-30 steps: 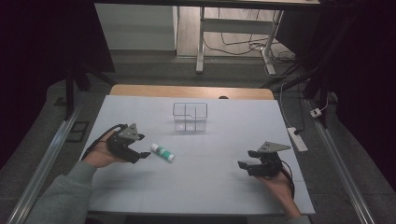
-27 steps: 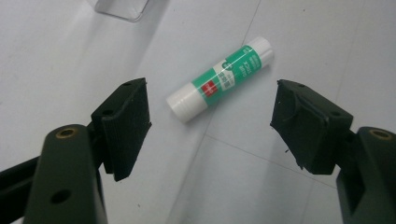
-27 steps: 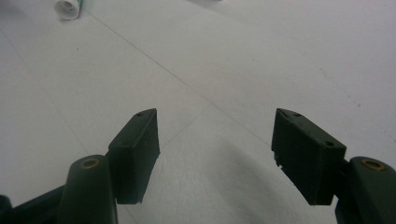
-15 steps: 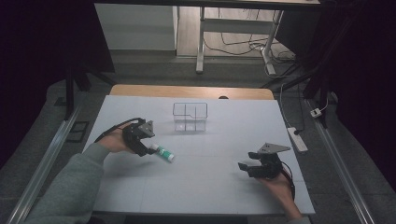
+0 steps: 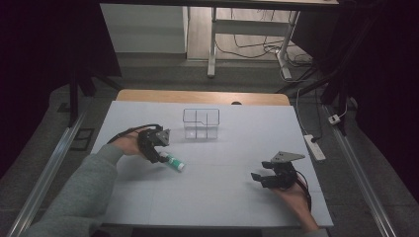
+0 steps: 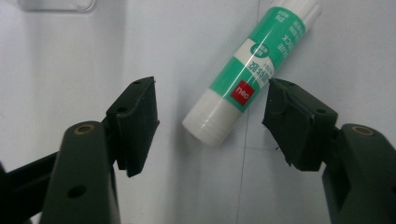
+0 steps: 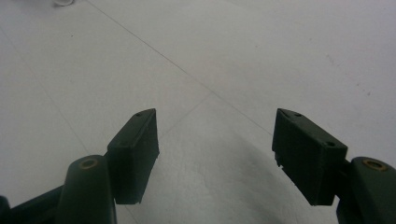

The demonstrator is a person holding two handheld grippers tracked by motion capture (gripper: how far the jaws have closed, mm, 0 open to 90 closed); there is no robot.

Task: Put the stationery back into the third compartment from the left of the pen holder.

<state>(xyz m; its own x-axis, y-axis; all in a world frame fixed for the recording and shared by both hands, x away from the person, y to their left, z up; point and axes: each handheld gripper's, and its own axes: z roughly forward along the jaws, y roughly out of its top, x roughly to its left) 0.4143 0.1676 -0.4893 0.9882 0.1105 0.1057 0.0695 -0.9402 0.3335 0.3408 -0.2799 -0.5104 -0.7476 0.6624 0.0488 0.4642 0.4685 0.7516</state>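
Nearest the person, the right tool [image 5: 258, 177] rests low over the pale grey tabletop [image 5: 227, 207] with its jaws spread wide and nothing between them, well apart from everything else. Farther in and to the left, the left tool [image 6: 210, 112] is tipped down over a green-and-white plastic glue stick [image 6: 250, 74] with a small red label, which lies on its side on the tabletop; the jaws are released and stand on either side of the stick's white capped end, the right jaw just beside the green body, the left jaw apart from it with bare tabletop between. In the high view the left tool [image 5: 157, 154] sits at the stick's [image 5: 173, 162] near-left end. Because the stick lies slanted across the gap rather than square to the jaws, closing now would likely catch only the rounded end, and the smooth cylinder could squirt out or roll away across the flat surface. Pressing too low could also scrape the jaw tips on the tabletop. Beyond, a clear plastic divided box [image 5: 201, 123] stands empty near the far edge, probably where the stick belongs.
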